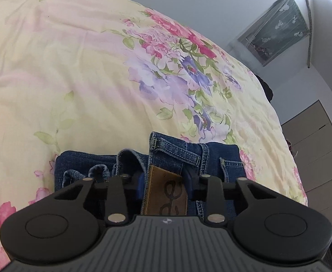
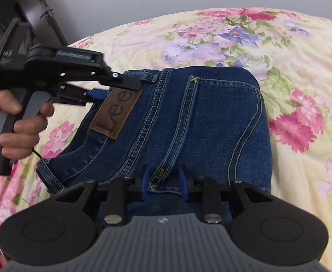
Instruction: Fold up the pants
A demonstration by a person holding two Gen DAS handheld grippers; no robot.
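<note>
The jeans are lying folded on the flowered bedspread, thick, heavy and limp. The left gripper is sitting spread around the leather patch at the waistband, seemingly not pinching. The right gripper is standing parted over a pocket corner below the patch. Doubled seams are offering the firmest hold.

Pants: dark blue denim cloth, visibly woven and matt, with pale raised stitching and a brown leather-look patch stamped "Lee". Bedsheet: soft matt cotton-like cloth, floral print, lightly creased. Right gripper and left gripper: matt black plastic links, shiny metal rivets, ribbed grey plastic body, blue fingers.
</note>
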